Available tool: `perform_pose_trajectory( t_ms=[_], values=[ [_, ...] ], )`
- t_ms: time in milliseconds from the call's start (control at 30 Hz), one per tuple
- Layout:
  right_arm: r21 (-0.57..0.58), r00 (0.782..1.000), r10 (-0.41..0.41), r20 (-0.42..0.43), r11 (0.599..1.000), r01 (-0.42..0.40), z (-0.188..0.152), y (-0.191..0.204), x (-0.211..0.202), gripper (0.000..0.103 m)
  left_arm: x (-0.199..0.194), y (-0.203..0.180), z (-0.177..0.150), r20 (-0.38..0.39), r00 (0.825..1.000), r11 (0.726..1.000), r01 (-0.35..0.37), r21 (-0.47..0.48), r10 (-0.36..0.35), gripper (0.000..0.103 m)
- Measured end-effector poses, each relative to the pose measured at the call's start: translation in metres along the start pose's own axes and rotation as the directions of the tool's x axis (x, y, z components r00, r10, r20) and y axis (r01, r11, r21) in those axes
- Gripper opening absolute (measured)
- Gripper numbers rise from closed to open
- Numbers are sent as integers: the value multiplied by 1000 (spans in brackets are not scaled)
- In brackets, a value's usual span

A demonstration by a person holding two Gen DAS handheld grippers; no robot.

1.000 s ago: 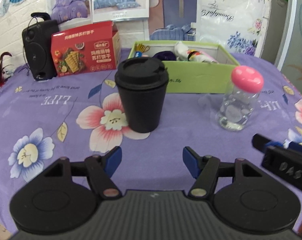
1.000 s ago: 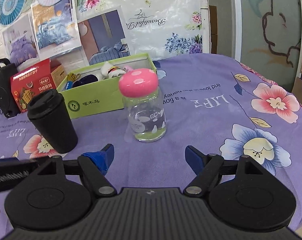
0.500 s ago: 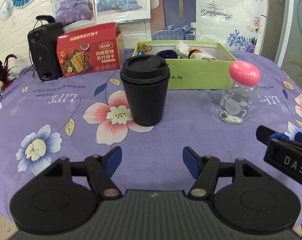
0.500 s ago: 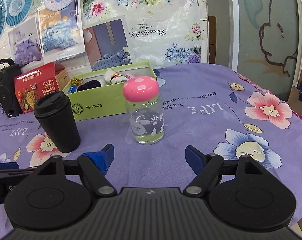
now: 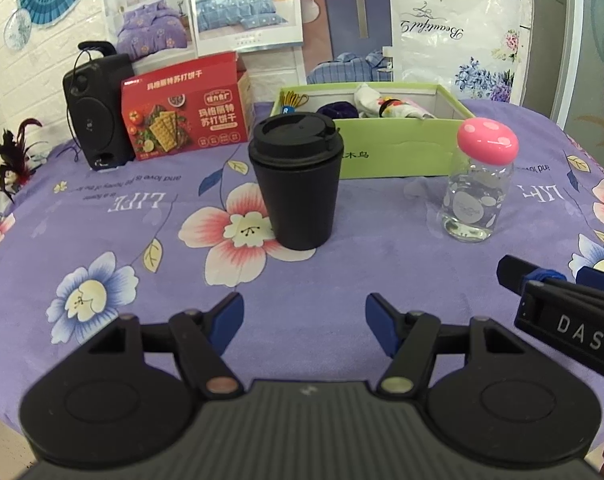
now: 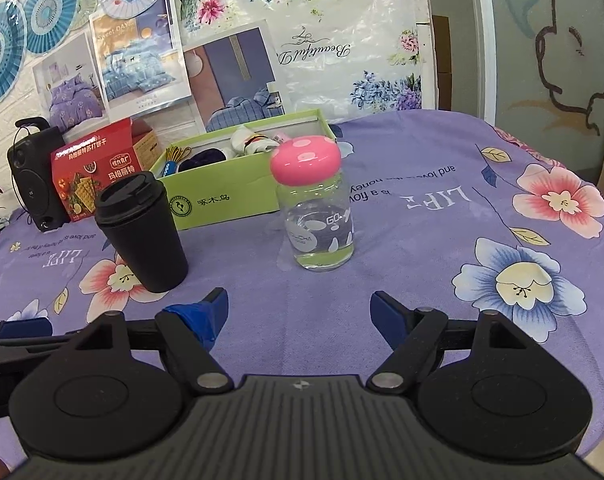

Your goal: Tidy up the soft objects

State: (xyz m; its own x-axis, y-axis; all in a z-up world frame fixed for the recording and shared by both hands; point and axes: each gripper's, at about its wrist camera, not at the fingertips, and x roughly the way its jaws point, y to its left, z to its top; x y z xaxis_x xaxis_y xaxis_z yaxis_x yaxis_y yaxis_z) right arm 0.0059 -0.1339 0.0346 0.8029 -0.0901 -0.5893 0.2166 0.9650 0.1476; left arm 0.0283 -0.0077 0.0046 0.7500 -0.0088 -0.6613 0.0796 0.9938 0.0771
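Your left gripper (image 5: 304, 314) and right gripper (image 6: 299, 310) both hang spread and empty just short of the black cup (image 5: 297, 178), while the soft items (image 5: 390, 108) lie in the green box (image 5: 398, 146) behind that cup.

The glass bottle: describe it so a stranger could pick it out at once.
Start at the green box at the back of the purple flowered cloth. Just in front of its right end stands the glass bottle, to the right of the black cup. It alone is clear, with a pink mushroom cap.
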Motion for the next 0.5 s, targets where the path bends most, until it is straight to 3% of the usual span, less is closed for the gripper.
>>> perform_pose_trajectory(
  t_ms=[500],
  values=[
    [0,1000,10,-19,1000,-10,-2,3,2,64,2,-1,-1,24,999,1000,-29,7,29,66]
  ],
)
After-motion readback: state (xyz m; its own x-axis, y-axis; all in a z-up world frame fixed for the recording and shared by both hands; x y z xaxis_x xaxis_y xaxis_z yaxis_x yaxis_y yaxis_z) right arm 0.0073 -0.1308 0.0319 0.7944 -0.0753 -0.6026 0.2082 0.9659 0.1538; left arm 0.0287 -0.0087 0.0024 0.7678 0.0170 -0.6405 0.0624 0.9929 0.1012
